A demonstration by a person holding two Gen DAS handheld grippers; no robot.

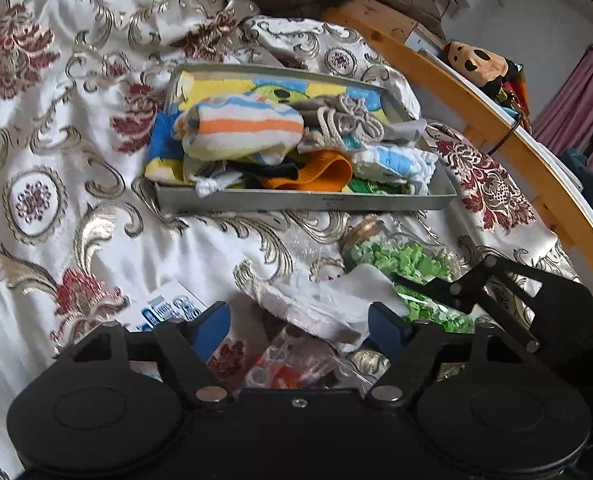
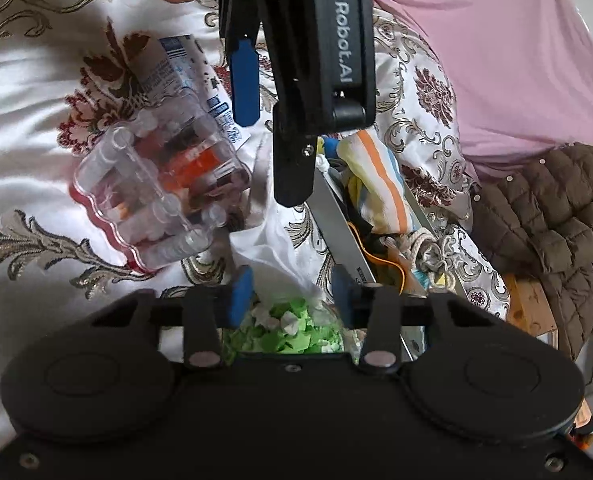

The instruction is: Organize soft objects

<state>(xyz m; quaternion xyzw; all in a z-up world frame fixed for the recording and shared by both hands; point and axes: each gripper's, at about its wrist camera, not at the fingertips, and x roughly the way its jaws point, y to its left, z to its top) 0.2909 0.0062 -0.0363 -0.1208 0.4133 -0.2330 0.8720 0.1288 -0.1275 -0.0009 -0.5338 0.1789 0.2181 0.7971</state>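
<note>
Left wrist view: the left tongs (image 1: pixel 298 322) stand open around a white cloth (image 1: pixel 328 300) on the bed, short of the tray (image 1: pixel 304 202) of soft things. Close on cloth only.

Right wrist view: the right tongs (image 2: pixel 292 294) gape over the cloth's (image 2: pixel 272 252) end, above a jar (image 2: pixel 292 328) of green bits; avoid it.
</note>
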